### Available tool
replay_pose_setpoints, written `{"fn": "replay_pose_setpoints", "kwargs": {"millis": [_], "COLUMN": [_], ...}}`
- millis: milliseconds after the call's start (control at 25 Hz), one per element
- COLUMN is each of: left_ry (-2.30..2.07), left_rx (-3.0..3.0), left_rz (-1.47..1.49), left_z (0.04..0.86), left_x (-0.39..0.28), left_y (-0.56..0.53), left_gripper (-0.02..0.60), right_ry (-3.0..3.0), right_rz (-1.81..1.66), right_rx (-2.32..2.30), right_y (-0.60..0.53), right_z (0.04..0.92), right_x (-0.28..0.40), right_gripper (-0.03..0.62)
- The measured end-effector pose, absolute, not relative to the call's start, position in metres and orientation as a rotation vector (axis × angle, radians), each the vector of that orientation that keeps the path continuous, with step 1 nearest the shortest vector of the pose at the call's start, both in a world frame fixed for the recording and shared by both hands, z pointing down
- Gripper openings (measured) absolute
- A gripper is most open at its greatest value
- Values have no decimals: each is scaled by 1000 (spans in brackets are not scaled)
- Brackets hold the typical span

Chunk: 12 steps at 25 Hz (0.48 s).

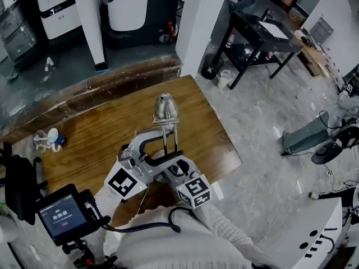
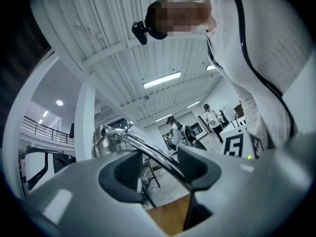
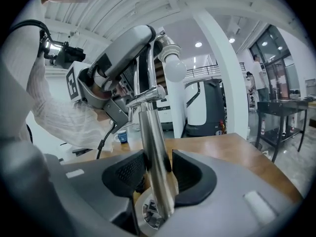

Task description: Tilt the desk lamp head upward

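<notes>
Bare wooden table [image 1: 95,133] lies open left of the desk lamp [image 1: 166,108], as far as a mug [image 1: 52,137] near its left end. A white pillar [image 1: 196,21] rises beyond the far edge.

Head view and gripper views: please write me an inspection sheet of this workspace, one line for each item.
Surface: brown wooden table.
Job's things: chrome desk lamp standing on the table.
Clutter: cups near the table's left edge; small screen at lower left.
Grippers: left gripper jaws apart, lamp arm running between them; right gripper closed on the lamp post.
Cables: black cable over the person's white sleeve.
Surroundings: white pillar, black table, grey floor.
</notes>
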<state>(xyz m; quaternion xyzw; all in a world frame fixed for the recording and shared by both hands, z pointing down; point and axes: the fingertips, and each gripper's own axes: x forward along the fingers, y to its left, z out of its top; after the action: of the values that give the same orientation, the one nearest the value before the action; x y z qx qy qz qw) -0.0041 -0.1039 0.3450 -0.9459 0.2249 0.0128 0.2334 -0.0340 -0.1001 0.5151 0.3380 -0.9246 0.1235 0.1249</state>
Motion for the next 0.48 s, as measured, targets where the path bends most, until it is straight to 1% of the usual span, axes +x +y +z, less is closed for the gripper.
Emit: {"fn": "replay_pose_setpoints", "kwargs": {"millis": [120, 240, 280, 480], "left_ry": [624, 602, 605, 763], "left_rx": [-2630, -2689, -2694, -2730], "left_rz": [45, 24, 16, 89], "left_z": [347, 359, 362, 367], "left_x": [-4, -4, -5, -29], "left_y": [-105, -103, -102, -112], "left_gripper": [212, 254, 258, 258], "right_ry": [-2712, -2733, -2736, -2780], "right_rz": [341, 345, 341, 287], "right_rx": [986, 992, 992, 1016], "right_y": [-103, -105, -105, -108], "right_z": [509, 505, 505, 496], "right_x": [-33, -31, -31, -26], "right_gripper": [162, 183, 185, 192]}}
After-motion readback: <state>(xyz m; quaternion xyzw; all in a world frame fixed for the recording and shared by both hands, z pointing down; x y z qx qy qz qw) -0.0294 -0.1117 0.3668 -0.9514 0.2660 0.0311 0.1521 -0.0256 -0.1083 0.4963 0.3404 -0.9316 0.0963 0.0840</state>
